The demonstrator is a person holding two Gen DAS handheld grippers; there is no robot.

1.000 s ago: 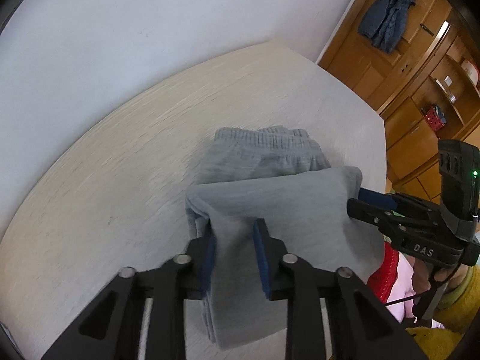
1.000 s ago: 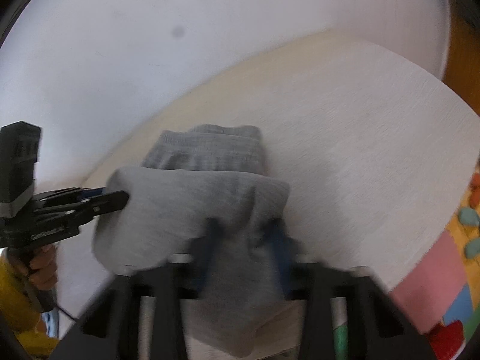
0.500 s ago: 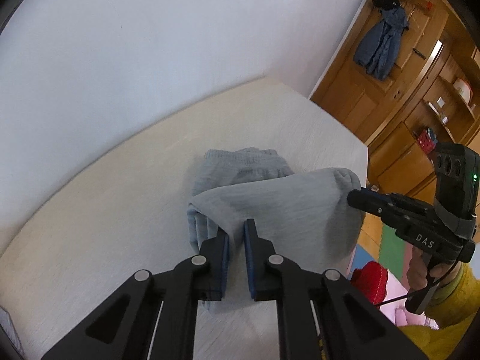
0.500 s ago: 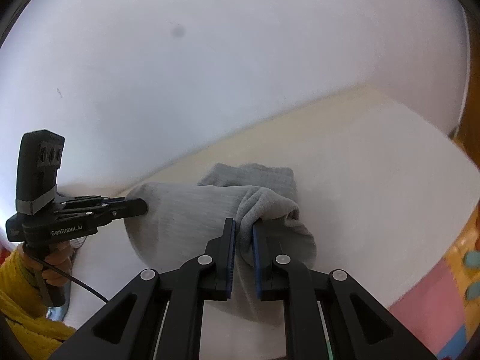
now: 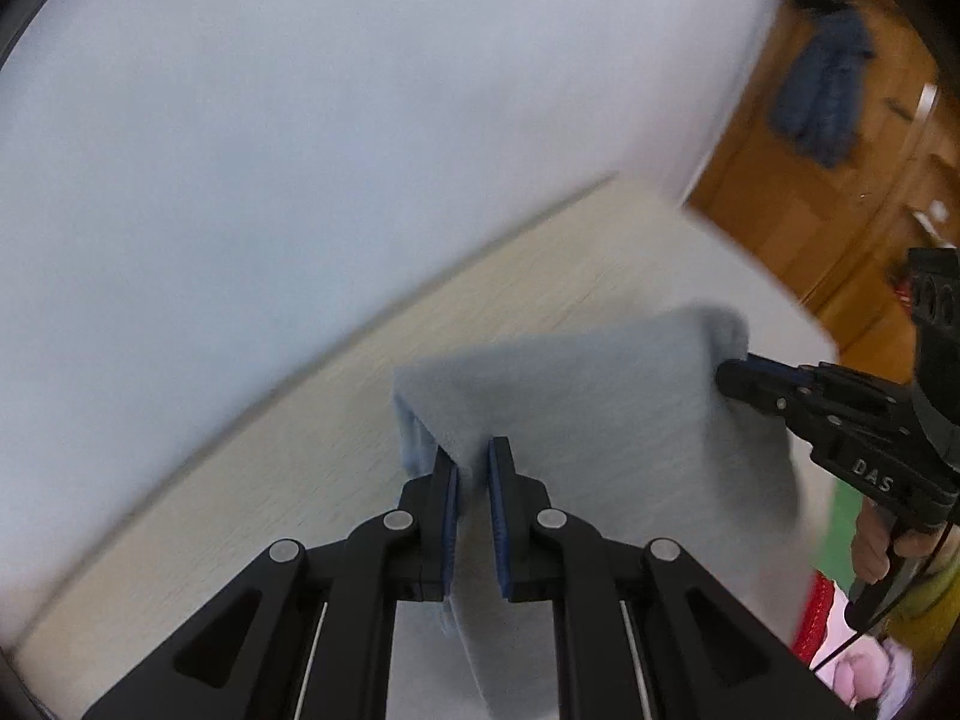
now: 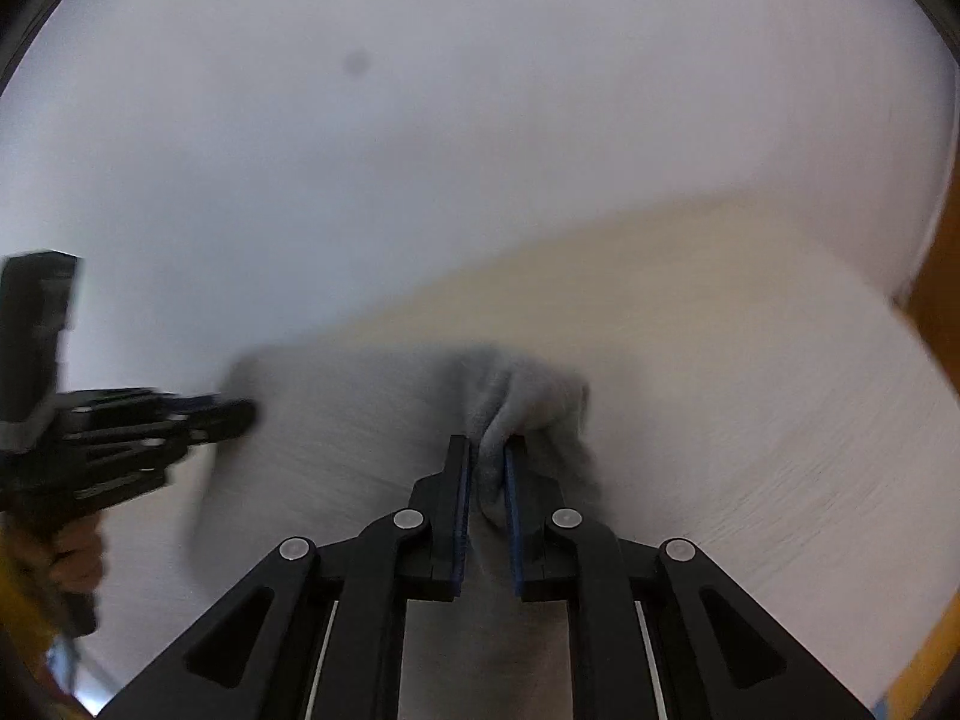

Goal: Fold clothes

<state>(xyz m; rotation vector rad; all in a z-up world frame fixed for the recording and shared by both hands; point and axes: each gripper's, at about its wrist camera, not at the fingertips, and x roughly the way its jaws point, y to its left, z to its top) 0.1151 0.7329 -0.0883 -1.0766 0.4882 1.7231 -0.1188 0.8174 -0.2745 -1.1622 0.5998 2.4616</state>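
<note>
Grey sweatpants [image 5: 600,408], pinched by both tongs [image 5: 473,468] [image 6: 485,468], hang over a pale wooden table [image 5: 300,450] beside a white wall [image 5: 300,120].

You have the grey sweatpants [image 5: 600,420] folded over and lifted off the pale tabletop [image 5: 300,450], stretched as a taut sheet between two pinched corners. Fabric soft, fleecy, light grey; near corner bunched into creases [image 6: 516,396]. Lower part hangs slack below the held edge. Both views motion-blurred; waistband not discernible
</note>
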